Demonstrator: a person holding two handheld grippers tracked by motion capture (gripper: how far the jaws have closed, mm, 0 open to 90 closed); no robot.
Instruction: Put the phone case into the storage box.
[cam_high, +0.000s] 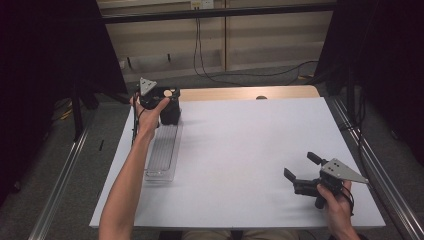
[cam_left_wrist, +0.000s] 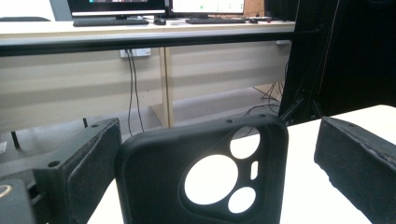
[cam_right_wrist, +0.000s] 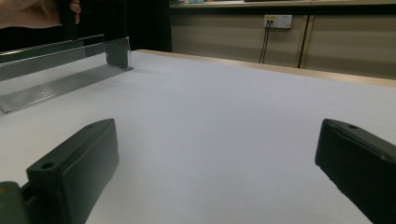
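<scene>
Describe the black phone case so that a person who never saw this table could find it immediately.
Start at the white table and go to its far left corner, where the left gripper sits at the far end of a clear ribbed tray. The phone case stands between that gripper's open jaws. It is matte black with three round camera holes.

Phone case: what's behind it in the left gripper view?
Through the phone case's camera holes, white table shows. Beyond its top edge, a wall and cables. The case covers the table directly behind it.
</scene>
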